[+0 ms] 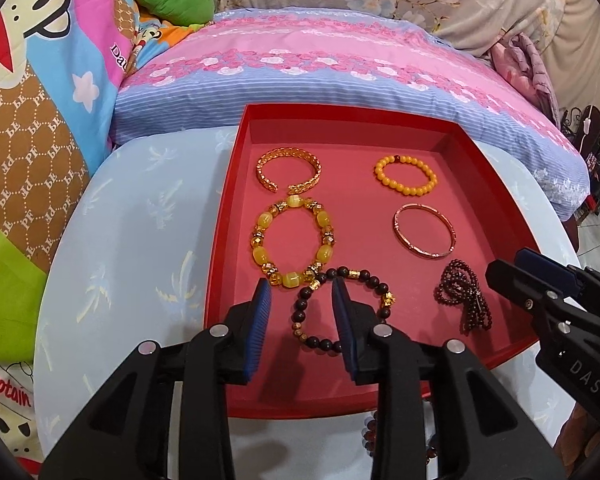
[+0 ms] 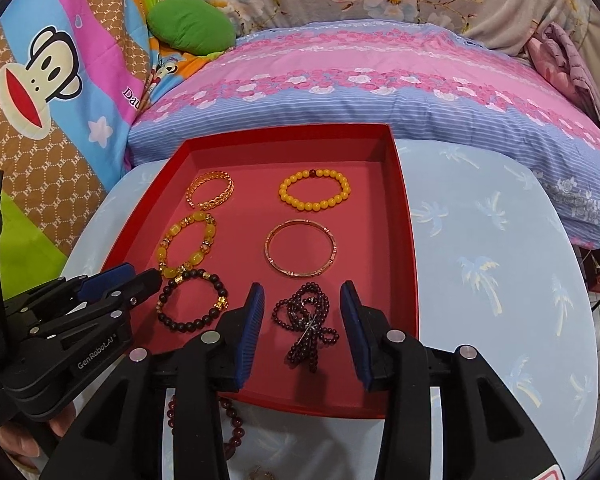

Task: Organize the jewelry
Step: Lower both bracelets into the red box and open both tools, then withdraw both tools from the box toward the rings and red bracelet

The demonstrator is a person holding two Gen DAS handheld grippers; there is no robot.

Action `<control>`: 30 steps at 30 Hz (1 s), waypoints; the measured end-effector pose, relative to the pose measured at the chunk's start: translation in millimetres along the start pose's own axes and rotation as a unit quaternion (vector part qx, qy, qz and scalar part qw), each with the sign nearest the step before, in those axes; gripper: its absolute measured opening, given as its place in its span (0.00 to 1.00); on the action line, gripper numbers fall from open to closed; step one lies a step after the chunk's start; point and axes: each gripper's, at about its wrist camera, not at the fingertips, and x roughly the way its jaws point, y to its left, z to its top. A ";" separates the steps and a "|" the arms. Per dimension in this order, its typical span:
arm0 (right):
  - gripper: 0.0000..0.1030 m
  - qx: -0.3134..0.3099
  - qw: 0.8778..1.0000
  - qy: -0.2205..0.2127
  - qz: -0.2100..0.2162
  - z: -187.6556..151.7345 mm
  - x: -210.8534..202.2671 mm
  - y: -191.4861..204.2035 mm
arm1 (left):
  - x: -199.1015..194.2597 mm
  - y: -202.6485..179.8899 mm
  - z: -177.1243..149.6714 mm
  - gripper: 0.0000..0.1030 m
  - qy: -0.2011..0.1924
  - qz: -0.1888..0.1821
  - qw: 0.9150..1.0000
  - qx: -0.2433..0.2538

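Tray (image 2: 404,216): red, open, on the table.
Bracelets: six lie flat inside, in two columns.
Dark bead bracelet (image 1: 342,308): near-left corner.
Garnet strand (image 2: 306,328): bunched, near-right corner.

i see a matt red cardboard-like tray (image 1: 236,184) on a smooth printed tablecloth (image 2: 480,260). the gold cuff (image 1: 289,170) and thin bangle (image 2: 300,249) look like shiny metal; the yellow beads (image 2: 315,189) are glossy, the dark bead bracelet (image 2: 192,300) duller. the ribbed pads (image 2: 250,332) look rubbery.

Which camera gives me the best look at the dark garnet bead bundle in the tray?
The right wrist view: the garnet bead bundle lies centred and unobstructed between the right gripper's open fingers, its loops distinct. In the left wrist view the bundle sits off to the right, more distorted, just beside the right gripper.
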 end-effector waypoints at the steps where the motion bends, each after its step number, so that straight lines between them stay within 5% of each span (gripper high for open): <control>1: 0.38 0.001 1.000 0.000 0.001 -0.7 -1.2 0.3 | -1.5 -0.8 -0.7 0.29 0.000 -0.001 1.000 0.001; 18: 0.38 0.003 1.000 -0.015 0.003 -29.0 -47.2 1.1 | -44.3 -18.9 -24.4 0.31 -0.012 -0.016 1.000 0.011; 30: 0.38 -0.003 1.000 0.012 -0.015 -98.1 -78.6 -8.1 | -67.9 -17.4 -80.5 0.36 0.008 -0.028 1.000 -0.002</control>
